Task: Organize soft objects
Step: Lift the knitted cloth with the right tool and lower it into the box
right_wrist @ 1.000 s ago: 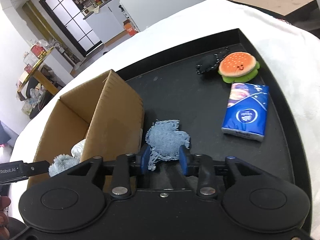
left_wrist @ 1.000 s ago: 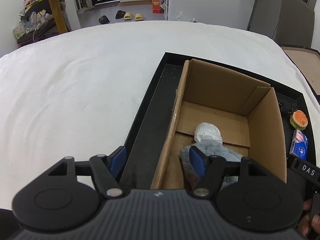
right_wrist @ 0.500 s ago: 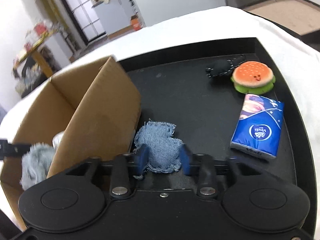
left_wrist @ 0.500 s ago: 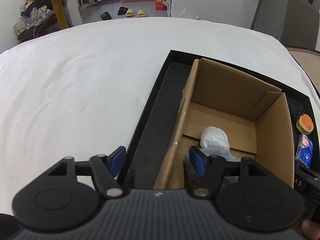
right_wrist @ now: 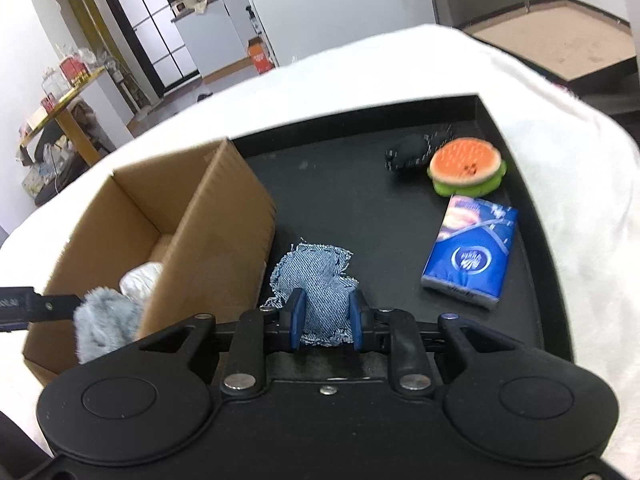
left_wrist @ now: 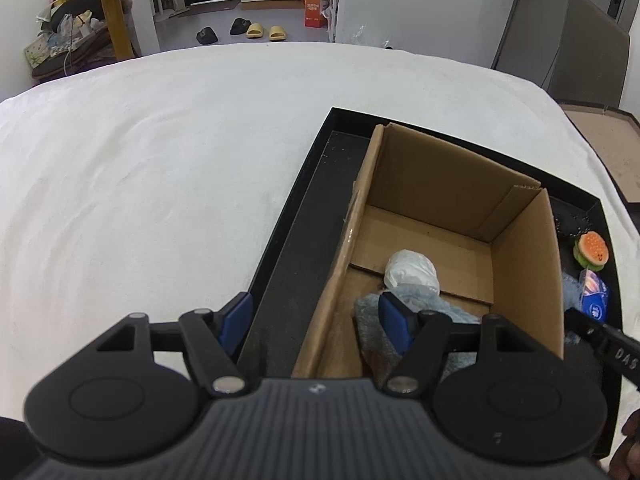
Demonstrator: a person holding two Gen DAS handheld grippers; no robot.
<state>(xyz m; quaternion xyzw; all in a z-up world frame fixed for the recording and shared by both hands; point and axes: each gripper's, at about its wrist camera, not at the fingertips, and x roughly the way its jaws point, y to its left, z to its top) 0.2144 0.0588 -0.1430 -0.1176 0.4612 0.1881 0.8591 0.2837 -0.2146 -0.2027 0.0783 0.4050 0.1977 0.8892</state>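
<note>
Though frayed-edged — blue denim pad (right_wrist: 316, 284)

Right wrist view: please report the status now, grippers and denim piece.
Right gripper closing, pads pressing denim piece. Left gripper open astride cardboard box wall, holding nothing. Box wall close beside the denim.

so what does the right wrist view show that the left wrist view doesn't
Only the right wrist view shows the right tool, its jaws closing with the denim patch pressed between them, and the whole blue tissue pack lying flat on the black tray.

Only the left wrist view shows the left tool, open astride the near left wall of the cardboard box, and the box's bare floor.

Both show the box, the tray, the burger toy, the white bundle and the grey fluffy item inside the box.
</note>
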